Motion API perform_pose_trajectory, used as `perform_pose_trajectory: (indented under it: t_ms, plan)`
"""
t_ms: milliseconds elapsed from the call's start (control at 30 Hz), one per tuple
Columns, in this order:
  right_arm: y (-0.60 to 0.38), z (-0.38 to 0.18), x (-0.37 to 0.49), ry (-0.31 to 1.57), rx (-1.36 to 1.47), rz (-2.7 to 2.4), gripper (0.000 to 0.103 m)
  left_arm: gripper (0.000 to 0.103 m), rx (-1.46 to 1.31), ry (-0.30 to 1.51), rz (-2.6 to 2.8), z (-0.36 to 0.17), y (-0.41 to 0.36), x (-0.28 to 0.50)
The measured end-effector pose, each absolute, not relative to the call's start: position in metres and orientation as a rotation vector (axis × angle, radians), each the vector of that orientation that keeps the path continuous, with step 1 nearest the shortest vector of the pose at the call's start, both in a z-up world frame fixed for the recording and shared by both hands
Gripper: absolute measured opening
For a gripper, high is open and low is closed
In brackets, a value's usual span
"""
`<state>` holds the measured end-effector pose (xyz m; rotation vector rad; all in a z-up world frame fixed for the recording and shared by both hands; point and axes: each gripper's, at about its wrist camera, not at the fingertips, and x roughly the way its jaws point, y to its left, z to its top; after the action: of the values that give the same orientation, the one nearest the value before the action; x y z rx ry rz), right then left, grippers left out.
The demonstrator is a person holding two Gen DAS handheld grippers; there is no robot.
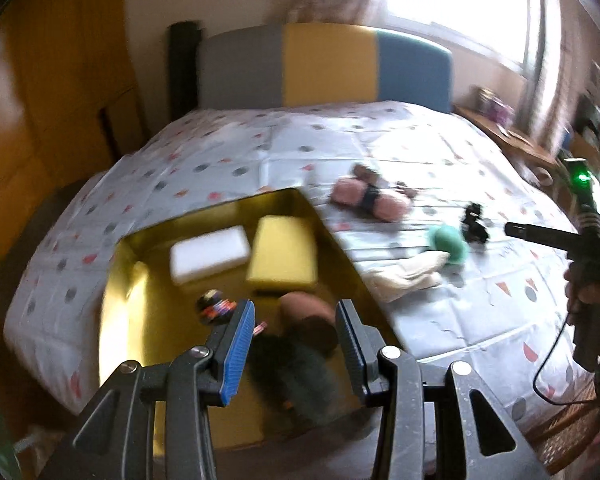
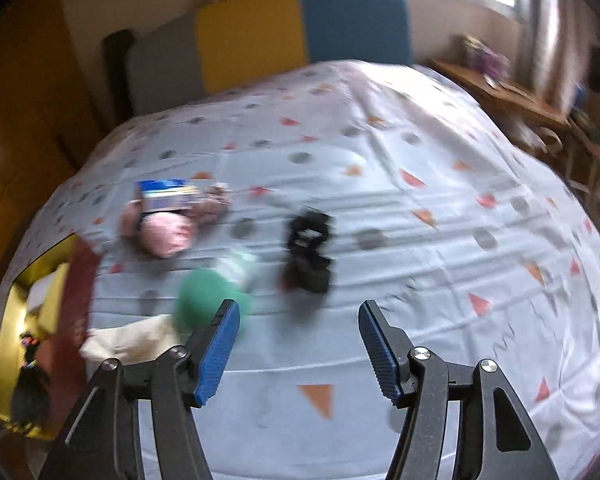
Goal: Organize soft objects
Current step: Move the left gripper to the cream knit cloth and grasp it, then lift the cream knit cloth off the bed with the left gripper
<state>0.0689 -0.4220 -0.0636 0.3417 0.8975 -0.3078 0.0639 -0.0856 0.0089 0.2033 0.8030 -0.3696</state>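
Note:
A gold box [image 1: 140, 320] lies on the bed and holds a white sponge [image 1: 209, 254], a yellow sponge [image 1: 282, 254], a brown plush [image 1: 306, 314], a dark fluffy thing [image 1: 296, 376] and a small colourful item [image 1: 214, 306]. My left gripper [image 1: 294, 306] hovers open over the box, its pads touching nothing. On the sheet lie a pink plush [image 2: 166, 234], a green ball [image 2: 204, 302], a black item [image 2: 308, 254] and a cream cloth [image 2: 132, 340]. My right gripper [image 2: 298, 305] stands open above the sheet with nothing between its fingers, the green ball just past its left finger.
The bed [image 2: 420, 200] has a spotted white sheet and a grey, yellow and blue headboard [image 1: 328, 68]. A blue-and-white packet [image 2: 168, 194] rests by the pink plush. A wooden side table [image 2: 512, 96] stands at the right and a wardrobe [image 1: 40, 100] at the left.

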Motion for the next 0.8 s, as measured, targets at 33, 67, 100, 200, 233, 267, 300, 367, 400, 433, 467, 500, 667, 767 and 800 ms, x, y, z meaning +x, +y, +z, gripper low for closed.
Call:
perform_pose_trajectory:
  t_ms: [33, 67, 100, 200, 233, 267, 300, 367, 400, 433, 467, 500, 667, 767, 800]
  plan:
    - [-0.426, -0.068, 0.067, 0.903, 0.361, -0.319, 0.063, 0.042, 0.223, 0.799, -0.392, 0.009, -0.093, 0.064]
    - [-0.433, -0.074, 0.067, 0.934, 0.39, -0.338, 0.063, 0.042, 0.254, 0.796, -0.431, 0.009, -0.106, 0.065]
    - [-0.436, -0.075, 0.068, 0.939, 0.405, -0.345, 0.063, 0.042, 0.283, 0.799, -0.466, 0.008, -0.117, 0.066]
    - [-0.439, -0.072, 0.068, 0.92, 0.409, -0.334, 0.063, 0.042, 0.375, 0.86, -0.583, -0.004, -0.154, 0.075]
    - [-0.438, -0.072, 0.069, 0.923, 0.41, -0.325, 0.064, 0.042, 0.4, 0.88, -0.602, -0.009, -0.164, 0.078]
    - [-0.438, -0.073, 0.069, 0.924, 0.41, -0.316, 0.064, 0.042, 0.428, 0.896, -0.617, -0.014, -0.175, 0.081]
    - [-0.438, -0.072, 0.07, 0.922, 0.406, -0.312, 0.065, 0.044, 0.452, 0.903, -0.631, -0.019, -0.183, 0.084]
    - [-0.436, -0.071, 0.07, 0.914, 0.404, -0.313, 0.066, 0.047, 0.518, 0.931, -0.655, -0.031, -0.202, 0.09]
    - [-0.436, -0.071, 0.069, 0.911, 0.411, -0.315, 0.067, 0.05, 0.544, 0.939, -0.663, -0.036, -0.209, 0.091]
    - [-0.437, -0.071, 0.069, 0.908, 0.42, -0.316, 0.068, 0.051, 0.572, 0.948, -0.679, -0.042, -0.216, 0.093]
    - [-0.438, -0.071, 0.068, 0.903, 0.433, -0.32, 0.069, 0.054, 0.6, 0.958, -0.687, -0.048, -0.224, 0.095]
    - [-0.44, -0.07, 0.067, 0.899, 0.441, -0.325, 0.069, 0.057, 0.626, 0.967, -0.69, -0.055, -0.229, 0.097]
    - [-0.447, -0.069, 0.065, 0.89, 0.482, -0.337, 0.073, 0.057, 0.735, 0.992, -0.644, -0.081, -0.25, 0.112]
    - [-0.449, -0.068, 0.064, 0.881, 0.496, -0.337, 0.074, 0.057, 0.745, 0.997, -0.631, -0.088, -0.258, 0.12]
    - [-0.45, -0.068, 0.065, 0.883, 0.5, -0.337, 0.074, 0.057, 0.749, 1.003, -0.626, -0.091, -0.26, 0.123]
